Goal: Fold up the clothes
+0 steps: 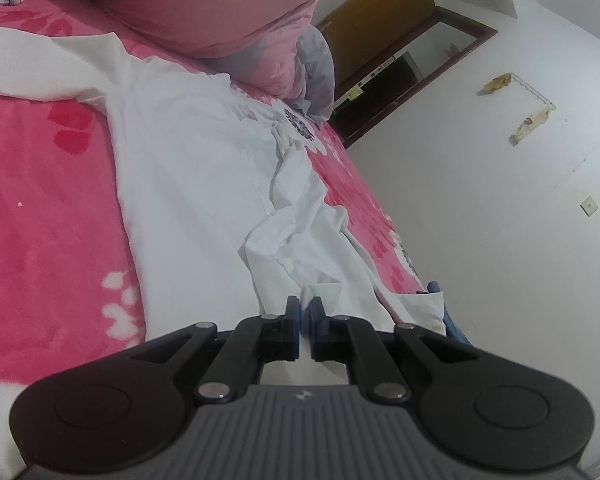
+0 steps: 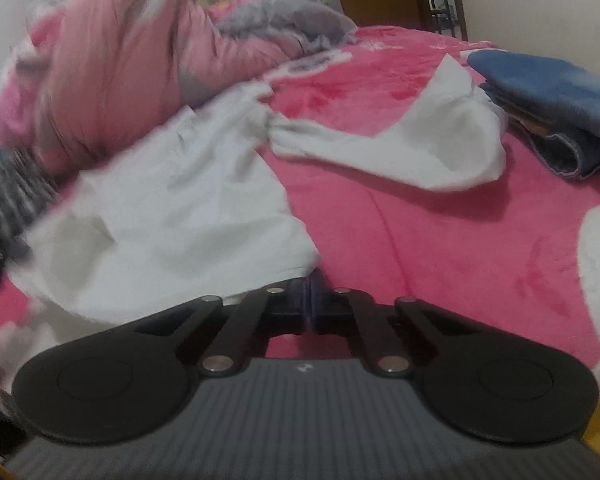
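Note:
A white long-sleeved shirt (image 1: 192, 184) lies spread on the pink flowered blanket (image 1: 40, 200). My left gripper (image 1: 306, 310) is shut on a crumpled edge of the shirt near the bed's side; white cloth shows in the thin slit between its blue pads. In the right wrist view the shirt (image 2: 172, 216) is motion-blurred, and one sleeve (image 2: 440, 140) stretches out to the right over the blanket (image 2: 440, 248). My right gripper (image 2: 309, 286) is shut, with the shirt's lower corner running into its fingertips.
A bunched pink quilt (image 1: 220, 0) (image 2: 112, 60) is piled at the head of the bed behind the shirt. Folded blue jeans (image 2: 548, 108) lie beside the sleeve end. The bed's edge meets a white wall (image 1: 500, 200), with a brown door (image 1: 380, 12) beyond.

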`<state>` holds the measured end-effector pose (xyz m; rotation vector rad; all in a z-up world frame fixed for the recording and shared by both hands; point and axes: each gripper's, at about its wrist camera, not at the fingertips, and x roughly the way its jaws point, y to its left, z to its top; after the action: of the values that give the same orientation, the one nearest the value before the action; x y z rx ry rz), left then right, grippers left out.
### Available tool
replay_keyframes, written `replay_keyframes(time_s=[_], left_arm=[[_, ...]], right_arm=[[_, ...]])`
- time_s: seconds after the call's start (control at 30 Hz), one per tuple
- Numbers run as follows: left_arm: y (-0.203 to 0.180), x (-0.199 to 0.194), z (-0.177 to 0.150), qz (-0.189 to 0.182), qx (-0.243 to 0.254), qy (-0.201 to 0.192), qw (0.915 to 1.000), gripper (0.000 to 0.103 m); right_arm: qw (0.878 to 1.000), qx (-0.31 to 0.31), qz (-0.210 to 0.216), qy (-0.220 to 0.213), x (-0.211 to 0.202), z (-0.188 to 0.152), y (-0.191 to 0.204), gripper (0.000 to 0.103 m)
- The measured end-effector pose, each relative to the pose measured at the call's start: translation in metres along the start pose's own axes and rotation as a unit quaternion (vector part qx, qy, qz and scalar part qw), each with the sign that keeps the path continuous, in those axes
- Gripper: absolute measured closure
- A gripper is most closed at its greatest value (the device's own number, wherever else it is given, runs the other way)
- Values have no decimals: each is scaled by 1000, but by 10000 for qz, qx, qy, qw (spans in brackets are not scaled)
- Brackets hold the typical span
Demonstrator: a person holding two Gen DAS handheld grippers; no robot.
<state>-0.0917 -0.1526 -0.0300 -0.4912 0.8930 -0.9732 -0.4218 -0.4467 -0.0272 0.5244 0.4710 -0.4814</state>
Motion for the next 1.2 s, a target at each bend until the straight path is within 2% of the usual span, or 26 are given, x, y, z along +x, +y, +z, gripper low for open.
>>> replay_keyframes(time_s=[0.1, 0.23, 0.33, 0.43, 0.5, 0.6, 0.63, 0.73, 0.83, 0.97, 1.0, 1.03, 1.07, 1.2], left_arm=[[2, 1, 0, 13, -28, 7, 10000, 98], [3, 3, 0, 16, -36, 35, 10000, 98], [4, 4, -1, 16, -39, 45, 10000, 98], [4, 3, -2, 22, -53, 59, 10000, 98], [5, 3, -3, 29, -62, 77, 9999, 98], [6, 3, -4, 39, -74, 102, 9999, 98], [6, 3, -4, 41, -78, 107, 9999, 98], [7, 4, -4, 46, -91, 123, 9999, 98], [8, 4, -5, 51, -103, 140, 9998, 98], [7, 5, -6, 51, -101, 154, 9998, 98], [7, 5, -6, 51, -99, 152, 9998, 98], [7, 5, -6, 51, -99, 151, 9998, 98], [7, 5, -6, 51, -99, 149, 9998, 98], [8, 5, -7, 65, -114, 152, 9998, 98]], right_arm=[[9994, 170, 166, -238, -15, 6, -1, 103], [9968, -625, -463, -185, -24, 13, 19, 103], [9779, -1678, -1251, -18, -22, 13, 45, 103], [9608, -2202, -1678, 124, -17, 9, 59, 103], [9618, -2114, -1731, 158, -17, 8, 56, 103], [9775, -1496, -1483, 109, -23, 8, 40, 102], [9828, -1252, -1355, 100, -26, 7, 35, 99], [9936, -578, -956, 137, -30, 3, 19, 76], [9957, -408, -799, 224, -22, -2, 16, 74], [9966, -335, -664, 354, -7, -7, 16, 76], [9968, -316, -630, 386, -3, -9, 16, 80], [9969, -298, -596, 419, 0, -10, 16, 96], [9969, -293, -590, 424, 2, -11, 17, 101], [9960, -333, -800, 226, -11, -11, 22, 103]])
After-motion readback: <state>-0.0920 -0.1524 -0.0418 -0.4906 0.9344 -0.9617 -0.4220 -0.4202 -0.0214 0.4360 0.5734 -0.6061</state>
